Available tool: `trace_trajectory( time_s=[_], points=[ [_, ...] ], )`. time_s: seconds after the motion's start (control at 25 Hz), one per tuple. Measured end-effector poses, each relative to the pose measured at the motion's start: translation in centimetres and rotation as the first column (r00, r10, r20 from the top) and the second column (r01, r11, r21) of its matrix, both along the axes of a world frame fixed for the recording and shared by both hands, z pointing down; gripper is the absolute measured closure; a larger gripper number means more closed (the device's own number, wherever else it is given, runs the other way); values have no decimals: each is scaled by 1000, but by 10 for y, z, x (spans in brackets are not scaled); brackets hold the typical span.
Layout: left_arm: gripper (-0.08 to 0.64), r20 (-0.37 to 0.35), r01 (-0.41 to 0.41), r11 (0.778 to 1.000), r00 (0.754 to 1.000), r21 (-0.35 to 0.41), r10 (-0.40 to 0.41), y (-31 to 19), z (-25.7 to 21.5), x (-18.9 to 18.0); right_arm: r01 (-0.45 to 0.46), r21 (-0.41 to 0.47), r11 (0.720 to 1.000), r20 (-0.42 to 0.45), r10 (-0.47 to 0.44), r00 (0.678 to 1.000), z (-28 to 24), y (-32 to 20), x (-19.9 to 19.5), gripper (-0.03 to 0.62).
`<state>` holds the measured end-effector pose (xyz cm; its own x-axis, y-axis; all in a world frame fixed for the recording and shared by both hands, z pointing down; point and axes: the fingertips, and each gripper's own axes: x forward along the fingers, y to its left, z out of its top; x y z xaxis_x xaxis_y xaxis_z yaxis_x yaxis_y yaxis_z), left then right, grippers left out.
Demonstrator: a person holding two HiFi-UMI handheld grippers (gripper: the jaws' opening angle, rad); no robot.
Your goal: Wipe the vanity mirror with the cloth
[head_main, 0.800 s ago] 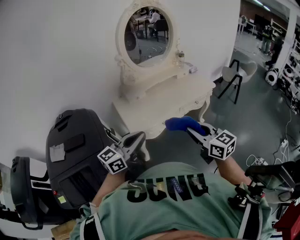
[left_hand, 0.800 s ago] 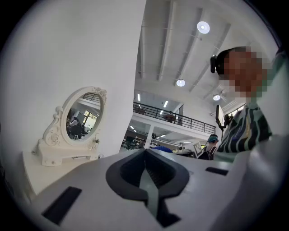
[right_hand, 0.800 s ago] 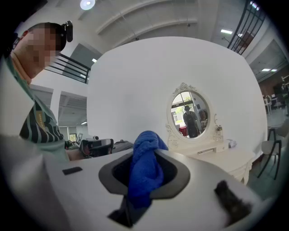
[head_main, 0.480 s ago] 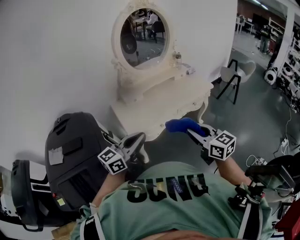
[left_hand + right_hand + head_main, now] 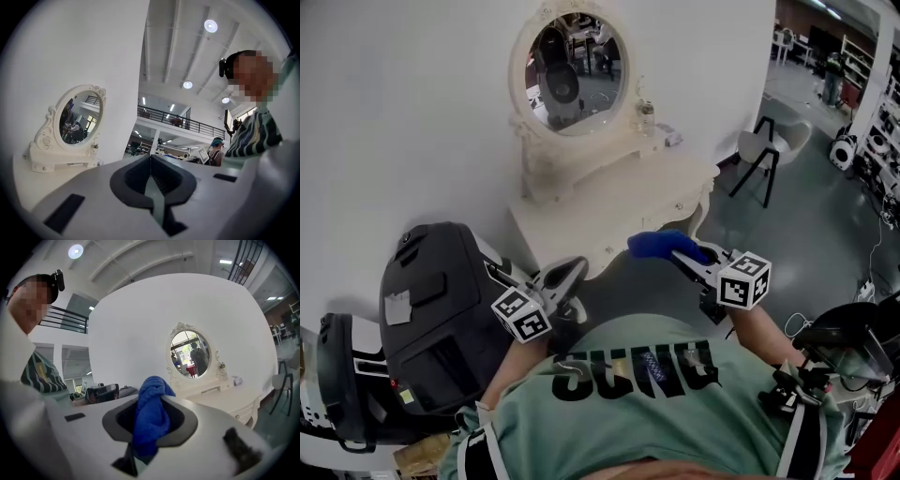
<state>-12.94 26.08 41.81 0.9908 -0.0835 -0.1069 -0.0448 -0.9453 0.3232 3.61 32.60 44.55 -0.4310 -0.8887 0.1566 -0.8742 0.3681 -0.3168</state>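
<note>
The oval vanity mirror (image 5: 569,73) in its ornate white frame stands upright on the white dressing table (image 5: 614,217), against the wall. My right gripper (image 5: 682,255) is shut on a bunched blue cloth (image 5: 659,245), held in the air over the table's front edge, well short of the mirror. In the right gripper view the cloth (image 5: 151,414) fills the jaws, with the mirror (image 5: 190,354) ahead and to the right. My left gripper (image 5: 573,271) is shut with nothing in it, low by the table's left front corner. The left gripper view has the mirror (image 5: 75,117) far to the left.
A black hard case (image 5: 431,314) stands at my left beside the table. A white chair with black legs (image 5: 769,150) is to the right of the table. A small bottle (image 5: 645,114) stands on the table beside the mirror. Equipment and cables lie on the floor at far right.
The mirror and table have slid left and up in the head view. Both grippers keep nearly the same place, the right still holding the cloth.
</note>
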Motion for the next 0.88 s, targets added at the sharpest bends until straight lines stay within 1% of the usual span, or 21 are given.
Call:
trace_trajectory(
  time_s=[0.12, 0.24, 0.4, 0.6, 0.76, 0.88],
  points=[
    [548, -1, -4, 1000, 1000, 1, 4, 7, -1, 26, -4, 4, 1000, -1, 4, 1000, -4, 9, 27, 512],
    [548, 10, -17, 1000, 1000, -1, 17, 16, 2, 52, -14, 9, 1000, 16, 14, 1000, -1, 19, 52, 511],
    [548, 25, -43, 999, 999, 2, 43, 31, 3, 87, -19, -10, 1000, 36, 19, 999, 8, 30, 80, 512],
    [548, 57, -70, 997, 996, -25, 71, 39, 15, 118, -22, -28, 999, 78, 24, 997, 26, 32, 106, 511],
    [548, 80, -93, 995, 992, -20, 94, 29, 19, 134, -22, -44, 999, 102, 26, 994, 37, 21, 115, 511],
    [548, 75, -91, 995, 993, -38, 94, 5, 23, 138, -32, -66, 997, 112, 39, 993, 45, 3, 119, 511]
  ],
)
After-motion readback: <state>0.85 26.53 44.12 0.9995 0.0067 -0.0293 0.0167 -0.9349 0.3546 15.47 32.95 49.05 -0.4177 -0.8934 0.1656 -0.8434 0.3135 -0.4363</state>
